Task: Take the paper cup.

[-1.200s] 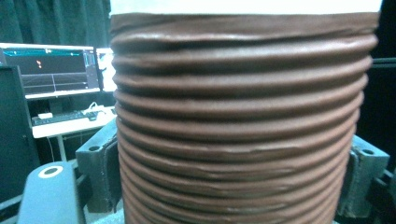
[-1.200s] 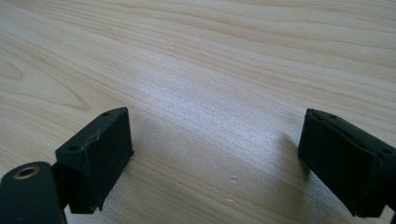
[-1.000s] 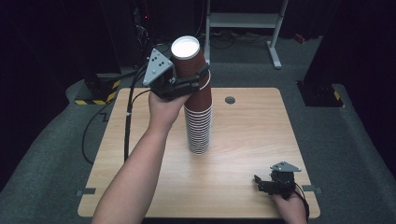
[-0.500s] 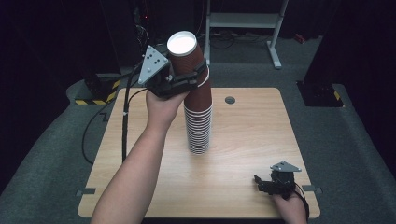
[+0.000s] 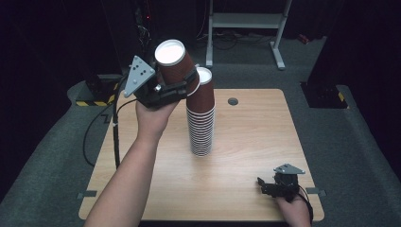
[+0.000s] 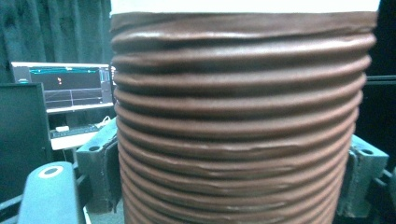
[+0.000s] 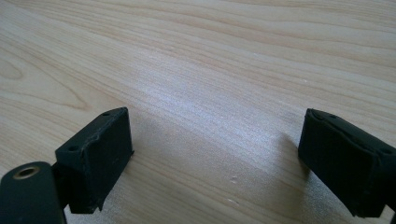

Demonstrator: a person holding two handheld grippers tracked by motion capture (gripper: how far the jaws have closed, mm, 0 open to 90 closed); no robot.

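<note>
At about ten o'clock over the worktop [image 5: 246, 156], the left gripper [image 5: 182, 87] is clamped on a brown ribbed paper cup [image 5: 176, 66]. In the left gripper view its fingers [image 6: 100, 172] press on both sides of the cup's wall, set about a cup's width apart. The cup is tilted, its white mouth leaning toward eleven o'clock, and its base is just beside the top of the cup stack [image 5: 201, 120], which stands upright near the middle of the worktop. I cannot tell whether the base has fully cleared the stack's top cup.

Judging from this, the step in hand is peeling the top cup off the stack. To do it well, the pull should go along the stack's own axis before any swing sideways, since a tilted pull could tip the tall stack over. The grip should stay light, as the thin paper wall could crumple.

At about five o'clock, the right gripper [image 5: 279, 184] rests near the worktop's near edge, its fingers [image 7: 95, 156] wide apart with nothing but bare wood between them. It could steady the stack's lower part.
</note>
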